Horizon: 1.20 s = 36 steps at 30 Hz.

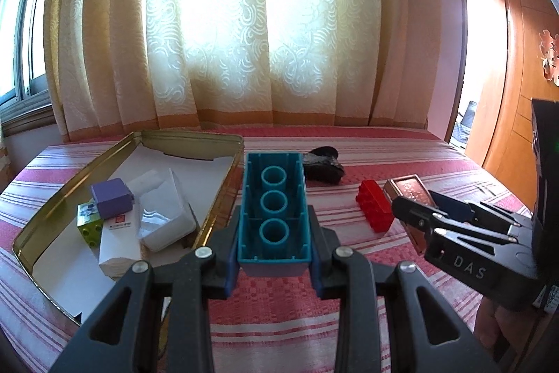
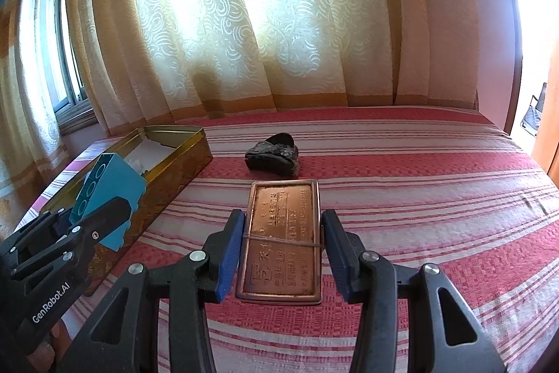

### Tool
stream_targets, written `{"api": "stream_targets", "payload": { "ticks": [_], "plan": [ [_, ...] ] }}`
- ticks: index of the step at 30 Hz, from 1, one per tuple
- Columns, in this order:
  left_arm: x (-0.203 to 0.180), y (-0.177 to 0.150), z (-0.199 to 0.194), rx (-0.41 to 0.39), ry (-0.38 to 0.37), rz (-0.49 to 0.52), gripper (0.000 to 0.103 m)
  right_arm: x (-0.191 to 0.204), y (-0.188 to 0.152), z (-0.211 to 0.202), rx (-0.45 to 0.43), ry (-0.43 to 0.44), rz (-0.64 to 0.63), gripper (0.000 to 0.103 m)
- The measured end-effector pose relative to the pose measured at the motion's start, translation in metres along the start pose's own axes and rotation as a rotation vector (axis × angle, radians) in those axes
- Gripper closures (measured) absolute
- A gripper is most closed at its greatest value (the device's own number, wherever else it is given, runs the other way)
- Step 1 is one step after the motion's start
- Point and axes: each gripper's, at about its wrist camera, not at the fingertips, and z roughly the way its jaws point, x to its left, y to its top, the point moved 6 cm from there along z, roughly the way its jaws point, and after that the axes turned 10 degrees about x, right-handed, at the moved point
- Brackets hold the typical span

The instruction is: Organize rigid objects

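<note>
The left hand-held gripper [image 1: 274,254] grips a blue brick [image 1: 274,208], the tin [image 1: 223,184] just to its left. The right hand-held gripper [image 2: 281,254] straddles a copper case [image 2: 281,240], one pad apparently touching, one slightly off; closing fully looks next.

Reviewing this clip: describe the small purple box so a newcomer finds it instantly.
Start at the gold metal tin on the striped bedspread's left. Inside, the small purple cube-shaped box rests atop a green block and white carton; it is the only purple thing.

Striped bed [image 2: 419,170]: tin [image 1: 223,198], rock [image 2: 272,156], brick [image 1: 374,205].
</note>
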Motion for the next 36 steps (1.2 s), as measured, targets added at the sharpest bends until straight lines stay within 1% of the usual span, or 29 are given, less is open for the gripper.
{"api": "stream_targets", "payload": {
  "ticks": [15,36],
  "plan": [
    [0.010,-0.003,-0.013,-0.035,0.014,-0.025,0.072,0.017,-0.004,-0.005,-0.016,0.019,-0.025,0.055],
    [0.025,-0.005,-0.022,-0.055,0.011,-0.056,0.072,0.040,-0.008,-0.010,-0.034,0.050,-0.067,0.055]
  ]
}}
